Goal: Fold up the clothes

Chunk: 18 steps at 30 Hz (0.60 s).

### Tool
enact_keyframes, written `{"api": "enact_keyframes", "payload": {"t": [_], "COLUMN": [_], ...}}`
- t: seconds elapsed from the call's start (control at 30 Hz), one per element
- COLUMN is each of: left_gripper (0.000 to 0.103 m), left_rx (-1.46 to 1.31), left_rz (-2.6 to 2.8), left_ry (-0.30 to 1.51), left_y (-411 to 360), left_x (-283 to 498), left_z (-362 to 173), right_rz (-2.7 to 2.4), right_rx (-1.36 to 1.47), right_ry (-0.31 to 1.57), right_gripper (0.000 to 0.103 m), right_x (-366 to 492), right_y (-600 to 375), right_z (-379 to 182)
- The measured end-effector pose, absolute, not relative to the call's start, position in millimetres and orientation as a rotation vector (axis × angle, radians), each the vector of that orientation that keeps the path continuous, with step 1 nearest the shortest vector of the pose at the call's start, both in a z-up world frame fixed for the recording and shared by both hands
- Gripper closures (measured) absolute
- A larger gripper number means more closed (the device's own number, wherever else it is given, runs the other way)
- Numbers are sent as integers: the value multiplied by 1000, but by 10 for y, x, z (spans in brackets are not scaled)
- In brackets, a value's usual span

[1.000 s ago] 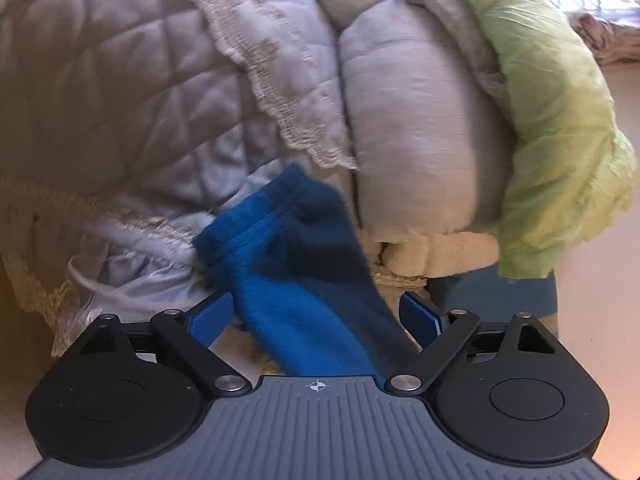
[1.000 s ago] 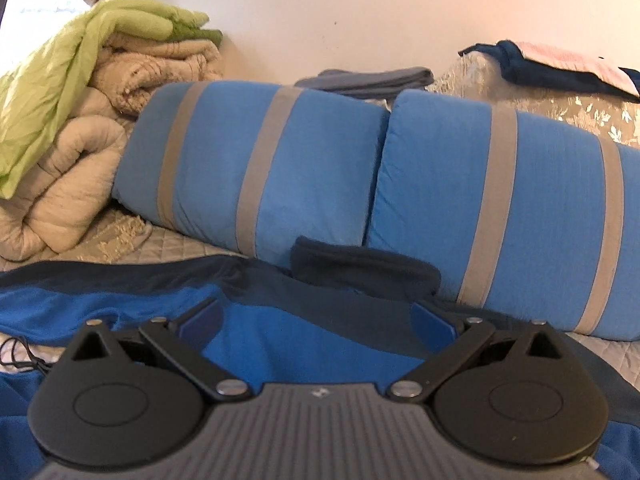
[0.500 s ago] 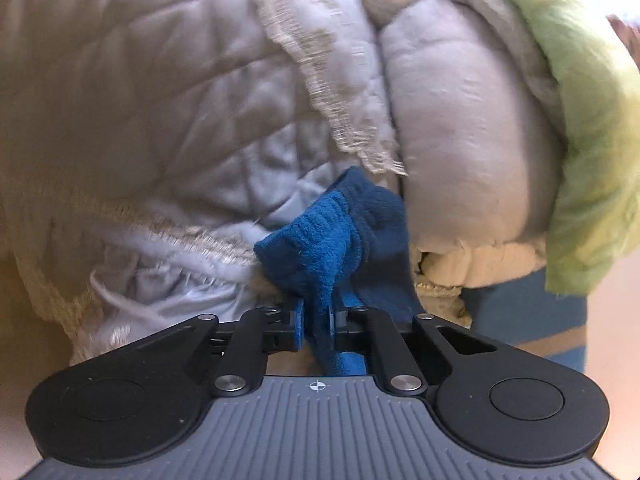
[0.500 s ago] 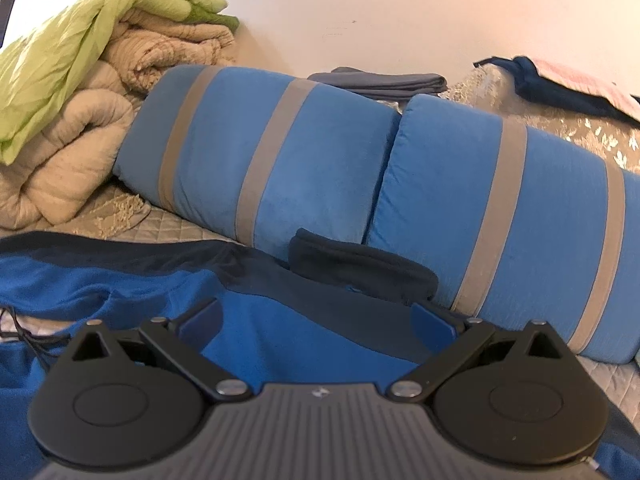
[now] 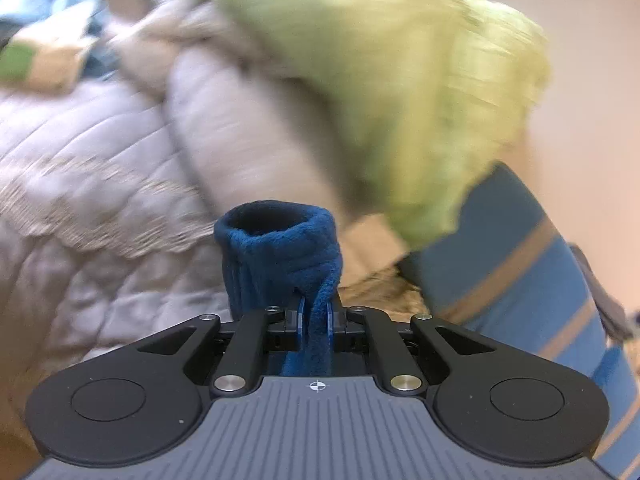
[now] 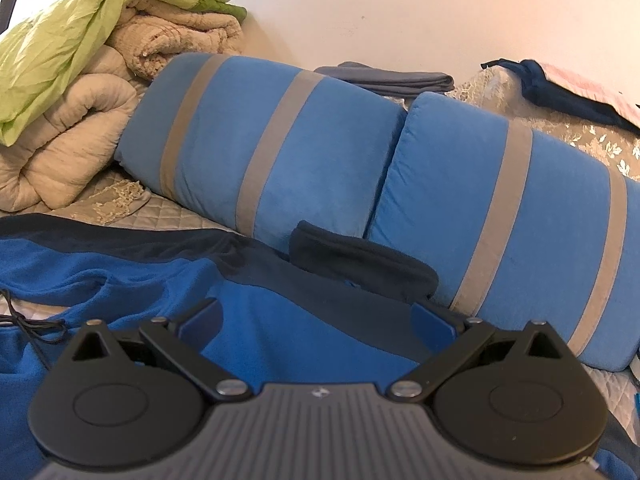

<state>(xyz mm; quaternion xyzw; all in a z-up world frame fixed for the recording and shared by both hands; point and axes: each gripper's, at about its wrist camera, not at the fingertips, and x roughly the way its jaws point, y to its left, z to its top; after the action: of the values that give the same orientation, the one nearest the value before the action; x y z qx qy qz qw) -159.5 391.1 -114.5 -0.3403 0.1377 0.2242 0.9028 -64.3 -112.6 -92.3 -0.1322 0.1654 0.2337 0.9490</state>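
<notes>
A blue fleece top with dark navy panels lies spread on the quilted bed in the right wrist view, its navy collar against the pillows. My left gripper is shut on the top's blue sleeve cuff, which stands up as an open tube in front of the jaws, lifted off the bed. My right gripper hovers open just over the chest of the top, its blue pads wide apart with nothing pinched.
Two blue pillows with grey stripes lean on the wall behind the top. A pile of beige quilts under a lime green sheet sits at the left. A black cord lies on the bed. Folded dark clothes rest behind the pillows.
The left jaws closed on the blue cuff, then rose and rolled with it, swinging the view toward the green sheet and a striped pillow. The right gripper stayed almost still and open.
</notes>
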Motion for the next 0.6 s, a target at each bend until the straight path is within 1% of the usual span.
{"api": "enact_keyframes", "payload": {"t": [0.23, 0.37, 0.6], "left_gripper": [93, 93, 93], "left_rx": [-545, -470, -316], "left_rz": [342, 280, 157], "left_ry": [301, 303, 329], "left_y": [3410, 3093, 2436], "left_x": [-1106, -888, -489], "left_z": [-586, -367, -79], "right_rz": [476, 482, 491], "right_rx": [-271, -255, -223], "right_ry": [359, 373, 451], "right_gripper": [0, 0, 0], "right_x": [-628, -608, -504], "right_y": [-1123, -1140, -1180], "right_z": [-948, -939, -969]}}
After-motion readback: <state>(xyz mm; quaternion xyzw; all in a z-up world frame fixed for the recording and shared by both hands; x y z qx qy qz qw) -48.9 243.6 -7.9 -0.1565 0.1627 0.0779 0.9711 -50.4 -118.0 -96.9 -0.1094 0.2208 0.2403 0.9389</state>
